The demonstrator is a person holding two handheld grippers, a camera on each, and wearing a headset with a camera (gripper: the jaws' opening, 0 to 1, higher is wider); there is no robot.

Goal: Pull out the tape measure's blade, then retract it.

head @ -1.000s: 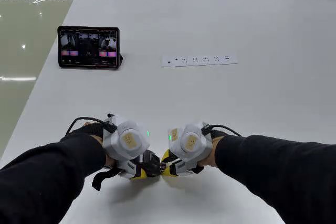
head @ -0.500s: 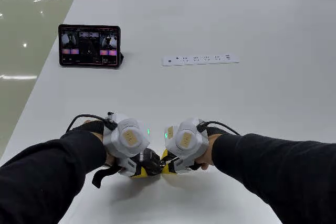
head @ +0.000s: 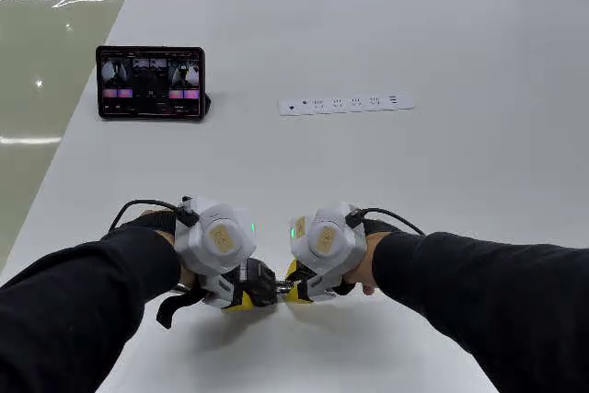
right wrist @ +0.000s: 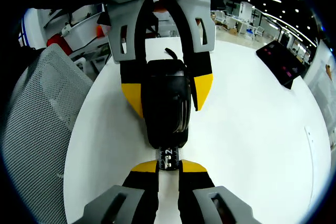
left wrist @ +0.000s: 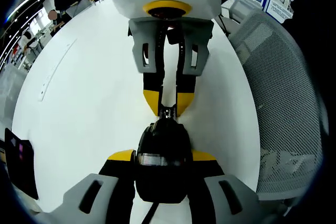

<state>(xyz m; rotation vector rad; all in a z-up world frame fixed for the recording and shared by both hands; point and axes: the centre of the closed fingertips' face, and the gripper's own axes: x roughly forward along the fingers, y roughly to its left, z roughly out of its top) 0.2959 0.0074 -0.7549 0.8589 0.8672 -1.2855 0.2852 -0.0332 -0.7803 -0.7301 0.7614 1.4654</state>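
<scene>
**Two grippers meeting tip to tip over one tape measure**

The left gripper is clamping its yellow-tipped jaws on the sides of the black tape measure, which is sitting between them just above the white surface. Directly ahead of it, the right gripper is pinching its jaws together on the blade. A short stretch of blade is showing between that gripper's tips and the case, with a "2" readable on it. The two grippers are facing each other, tips nearly touching. Well beyond both grippers, a tablet is standing on the surface and a white power strip is lying flat. A grey mesh chair is standing off the surface's edge, beside the grippers.
</scene>
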